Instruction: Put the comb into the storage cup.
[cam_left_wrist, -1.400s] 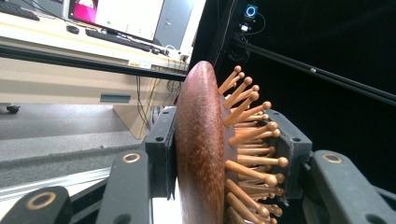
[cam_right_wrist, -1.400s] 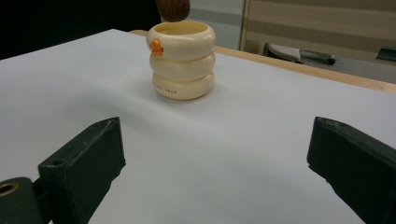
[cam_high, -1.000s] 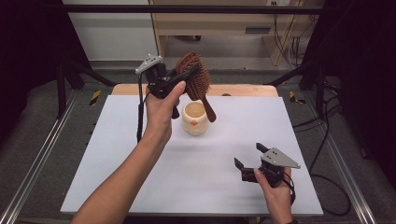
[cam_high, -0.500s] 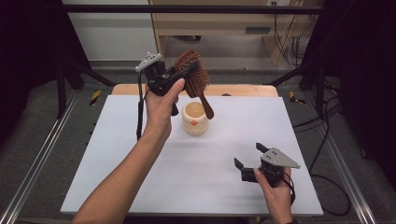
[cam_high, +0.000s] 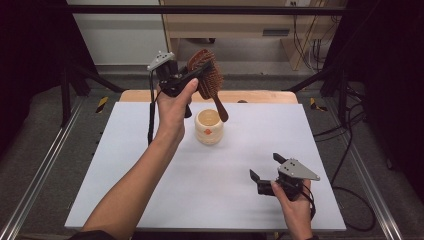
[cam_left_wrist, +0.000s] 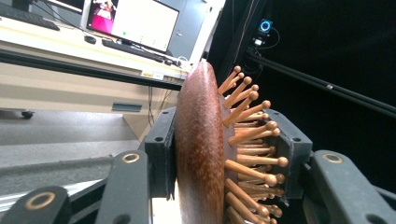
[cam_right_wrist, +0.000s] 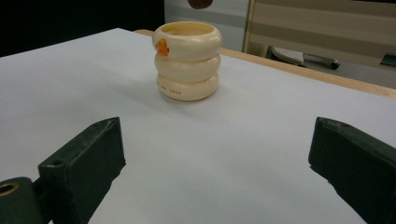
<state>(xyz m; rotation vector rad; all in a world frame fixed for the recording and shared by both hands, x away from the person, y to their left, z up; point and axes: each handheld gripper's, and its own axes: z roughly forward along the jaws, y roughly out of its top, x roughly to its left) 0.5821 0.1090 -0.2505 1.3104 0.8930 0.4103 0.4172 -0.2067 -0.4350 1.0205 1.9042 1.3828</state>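
Observation:
A brown wooden hairbrush (cam_high: 210, 82) with peg bristles hangs in the air above a cream ribbed cup (cam_high: 209, 126). My left gripper (cam_high: 192, 75) is shut on the brush's head, one pad on its back and one against the pegs. The handle slants down toward the cup's rim. In the left gripper view the hairbrush (cam_left_wrist: 205, 154) stands edge-on between the jaws. My right gripper (cam_high: 264, 167) rests low near the table's front right, open with nothing between its jaws. In the right gripper view the cup (cam_right_wrist: 187, 60) stands ahead, the handle tip (cam_right_wrist: 200, 3) just above it.
The white table top (cam_high: 125, 165) has a wooden strip (cam_high: 260, 97) along its far edge. Metal rails (cam_high: 35, 185) run along both sides. A desk with a monitor (cam_left_wrist: 135, 21) stands beyond the table.
The left hand has shifted the brush slightly, its handle tip now nearer over the cup. The right gripper has stayed put.

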